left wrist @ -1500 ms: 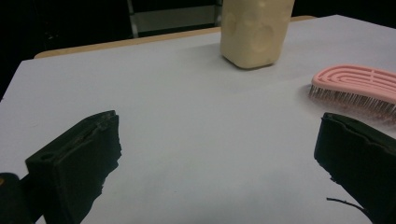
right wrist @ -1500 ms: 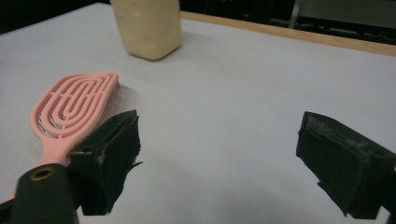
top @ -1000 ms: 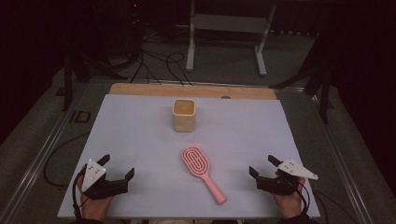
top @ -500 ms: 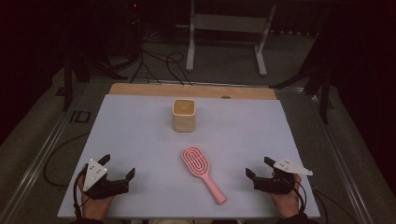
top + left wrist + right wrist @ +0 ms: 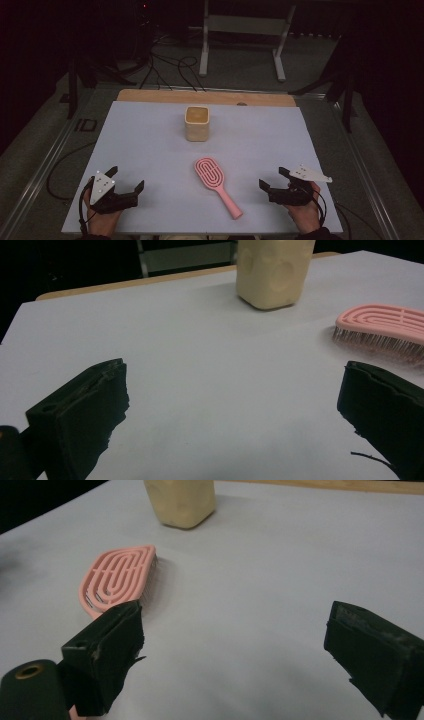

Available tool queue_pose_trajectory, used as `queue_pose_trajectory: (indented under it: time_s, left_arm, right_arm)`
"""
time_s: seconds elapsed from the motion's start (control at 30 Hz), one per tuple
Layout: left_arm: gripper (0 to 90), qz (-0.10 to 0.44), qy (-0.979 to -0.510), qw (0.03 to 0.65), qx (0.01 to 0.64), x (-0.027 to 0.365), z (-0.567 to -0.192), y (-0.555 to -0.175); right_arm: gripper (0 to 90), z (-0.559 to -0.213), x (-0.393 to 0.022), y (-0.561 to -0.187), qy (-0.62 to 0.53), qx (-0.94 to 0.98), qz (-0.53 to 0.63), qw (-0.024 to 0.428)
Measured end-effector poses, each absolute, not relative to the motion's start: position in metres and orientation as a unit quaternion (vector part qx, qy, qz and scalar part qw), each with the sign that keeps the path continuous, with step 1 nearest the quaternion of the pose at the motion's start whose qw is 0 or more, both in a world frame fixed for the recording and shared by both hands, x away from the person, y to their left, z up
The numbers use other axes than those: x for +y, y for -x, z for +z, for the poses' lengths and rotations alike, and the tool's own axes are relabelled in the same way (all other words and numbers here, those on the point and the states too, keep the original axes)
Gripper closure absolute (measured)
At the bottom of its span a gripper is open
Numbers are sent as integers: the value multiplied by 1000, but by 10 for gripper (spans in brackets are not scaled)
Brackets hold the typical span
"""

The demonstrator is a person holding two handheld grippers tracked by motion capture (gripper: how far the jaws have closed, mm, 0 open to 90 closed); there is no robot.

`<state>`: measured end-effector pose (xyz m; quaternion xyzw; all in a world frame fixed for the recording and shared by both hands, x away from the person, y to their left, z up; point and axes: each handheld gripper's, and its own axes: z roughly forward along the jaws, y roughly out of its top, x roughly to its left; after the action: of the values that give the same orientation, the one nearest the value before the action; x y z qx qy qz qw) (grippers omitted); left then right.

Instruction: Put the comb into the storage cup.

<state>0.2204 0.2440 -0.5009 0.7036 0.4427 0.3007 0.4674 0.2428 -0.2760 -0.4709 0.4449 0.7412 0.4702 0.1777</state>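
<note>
A wide counter [image 5: 150, 150] covered by a pale lavender-grey sheet carries everything here, with a strip of bare light wood along its far edge. On its far middle stands a squat, cream-coloured square container with rounded corners [image 5: 197, 123], upright and open at the top; the left gripper view shows it [image 5: 272, 272] at the upper edge with shallow round dimples in its side, and the right gripper view shows its lower part [image 5: 181, 502] at the top left. Nearer the person lies a flat pink plastic hairbrush with a looped, slotted oval head [image 5: 216, 183], bristles down, its head pointing toward the container and its slim handle angled toward the near right; it is apart from the container and sits between the two grippers, closer to the right one. The left gripper [image 5: 126, 181], held in a hand at the near left corner, rests low over the sheet with its black fingers [image 5: 85, 415] spread wide and nothing between them. The right gripper [image 5: 275, 180], held at the near right, likewise has its fingers [image 5: 107, 645] wide apart and empty, just beside the brush handle without touching it in the high view.
</note>
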Motion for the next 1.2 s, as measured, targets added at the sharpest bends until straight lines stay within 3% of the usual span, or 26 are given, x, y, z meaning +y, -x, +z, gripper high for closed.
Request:
queue_pose_trajectory:
  time_s: [0.57, 1.2]
  left_arm:
    - [5, 300, -700, 470, 446, 245, -501, -220]
    - [5, 299, -704, 469, 443, 244, -501, -220]
  right_arm:
    - [89, -449, -229, -256, -438, 794, 401, 131]
    - [98, -459, -187, -264, -432, 821, 360, 104]
